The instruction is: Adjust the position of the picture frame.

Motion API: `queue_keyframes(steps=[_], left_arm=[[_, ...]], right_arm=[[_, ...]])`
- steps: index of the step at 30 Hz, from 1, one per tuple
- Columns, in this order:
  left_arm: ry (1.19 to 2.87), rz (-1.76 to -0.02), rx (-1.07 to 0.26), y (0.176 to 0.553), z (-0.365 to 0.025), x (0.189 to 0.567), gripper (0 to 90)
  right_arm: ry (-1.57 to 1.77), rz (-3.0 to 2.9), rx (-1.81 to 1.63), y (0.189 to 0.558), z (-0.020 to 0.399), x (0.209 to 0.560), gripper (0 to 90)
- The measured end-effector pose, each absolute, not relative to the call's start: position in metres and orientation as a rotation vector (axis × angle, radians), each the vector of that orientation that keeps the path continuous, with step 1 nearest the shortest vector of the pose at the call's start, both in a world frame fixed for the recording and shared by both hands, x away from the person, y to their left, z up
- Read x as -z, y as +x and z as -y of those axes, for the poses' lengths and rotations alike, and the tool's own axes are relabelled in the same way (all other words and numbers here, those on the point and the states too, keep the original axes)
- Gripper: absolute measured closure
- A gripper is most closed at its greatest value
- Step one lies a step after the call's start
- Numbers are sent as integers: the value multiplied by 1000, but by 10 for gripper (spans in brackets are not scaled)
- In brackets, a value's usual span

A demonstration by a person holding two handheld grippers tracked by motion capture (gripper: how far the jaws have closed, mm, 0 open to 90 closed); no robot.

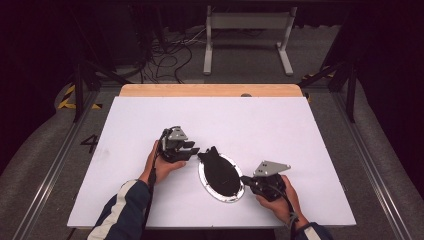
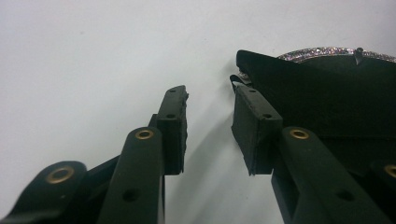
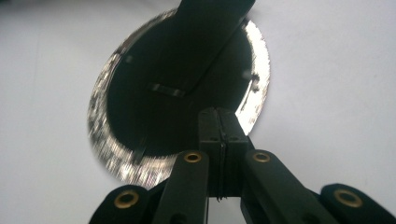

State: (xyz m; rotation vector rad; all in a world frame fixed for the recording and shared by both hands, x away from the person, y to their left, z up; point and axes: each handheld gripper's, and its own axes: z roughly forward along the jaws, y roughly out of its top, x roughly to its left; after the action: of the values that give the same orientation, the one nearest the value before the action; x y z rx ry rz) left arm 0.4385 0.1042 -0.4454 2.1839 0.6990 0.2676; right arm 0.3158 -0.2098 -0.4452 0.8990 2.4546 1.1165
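Observation:
An oval frame [image 1: 222, 198] with a glittery silver rim lies face down near the middle of the white board, its black back up. A black stand flap [image 1: 210, 156] runs along the back toward the far left end. My left gripper [image 1: 192, 149] sits just left of that end, open, with nothing between its jaws. In the left gripper view, the left gripper [image 2: 210, 100] has its right pad beside the frame's black corner [image 2: 327, 93]. My right gripper [image 1: 245, 179] is at the frame's near right rim, shut. In the right gripper view, the right gripper [image 3: 218, 114] has its pads together over the black back [image 3: 140, 112].
The white board [image 1: 275, 125] covers a wooden table whose far edge [image 1: 210, 90] shows as a light strip. Beyond it on the floor are loose cables [image 1: 165, 55] and a white metal stand [image 1: 247, 30]. The person's forearms enter from the bottom.

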Motion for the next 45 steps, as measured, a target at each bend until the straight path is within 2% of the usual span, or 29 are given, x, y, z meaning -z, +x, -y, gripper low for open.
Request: queue_keyframes(steps=[7,11,27,30,35,45], left_arm=[[2198,-693,-283,442,-95,448,698],[2194,-693,-293,445,-89,449,694],[2254,-737,-283,453,-66,456,728],[2247,-734,-262,454,-67,457,733],[2253,-710,-242,452,-72,457,805],[2249,-739,-191,441,-96,459,807]], right_arm=[[895,-2508,-1136,290,214,451,900],[895,-2554,-1147,283,211,457,900],[824,-2556,-1111,276,188,460,900],[828,-2554,-1108,276,188,460,900],[824,-2527,-1099,276,190,460,900],[886,-2508,-1084,282,192,459,900]])
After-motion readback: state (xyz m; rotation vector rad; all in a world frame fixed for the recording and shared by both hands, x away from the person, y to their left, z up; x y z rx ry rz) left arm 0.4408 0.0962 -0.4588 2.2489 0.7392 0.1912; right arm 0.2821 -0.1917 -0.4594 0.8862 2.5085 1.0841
